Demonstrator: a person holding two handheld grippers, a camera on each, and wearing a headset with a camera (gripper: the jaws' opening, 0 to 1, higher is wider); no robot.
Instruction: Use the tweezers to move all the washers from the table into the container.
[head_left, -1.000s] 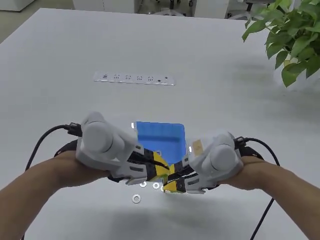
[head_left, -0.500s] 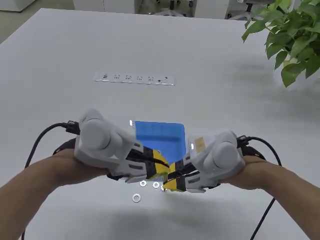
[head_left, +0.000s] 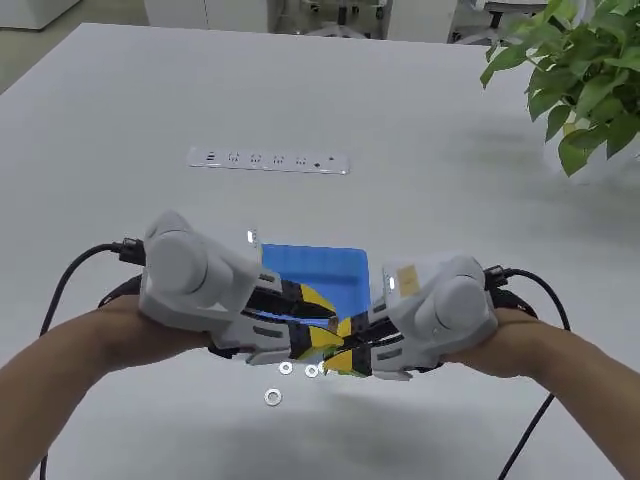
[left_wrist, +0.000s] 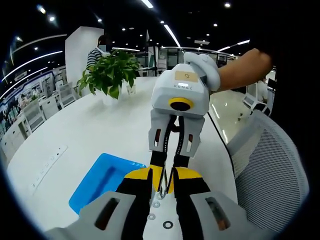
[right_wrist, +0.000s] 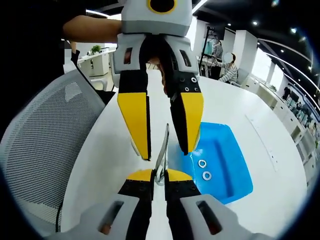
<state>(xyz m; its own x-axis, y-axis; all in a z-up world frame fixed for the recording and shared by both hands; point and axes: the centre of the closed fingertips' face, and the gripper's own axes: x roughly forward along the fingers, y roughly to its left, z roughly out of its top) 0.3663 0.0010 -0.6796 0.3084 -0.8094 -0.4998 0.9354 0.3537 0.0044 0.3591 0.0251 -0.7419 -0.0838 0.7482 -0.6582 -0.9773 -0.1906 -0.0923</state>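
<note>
My right gripper (right_wrist: 159, 175) has its jaws pressed together on the tweezers (right_wrist: 161, 150), whose thin metal arms rise straight ahead of it. Facing it nose to nose is my left gripper (left_wrist: 162, 176), its yellow jaws standing apart, one on either side of the tweezers' far end; whether they touch the metal I cannot tell. Just beyond the two meeting gripper noses, away from me, lies the blue container (head_left: 330, 262) on the white table (head_left: 420, 120). In the right gripper view it sits just to the right of the tweezers. Two washers (right_wrist: 202, 163) lie on its floor close to its near wall. Three more washers (head_left: 273, 398) rest on the table on my side of the grippers: two right beneath the jaw tips and one a little nearer to me. Well beyond the container a power strip (head_left: 268, 158) lies flat on the table, and a leafy plant (head_left: 575, 70) stands far off ahead of my right gripper. A mesh chair (right_wrist: 45, 135) shows behind my left gripper.
</note>
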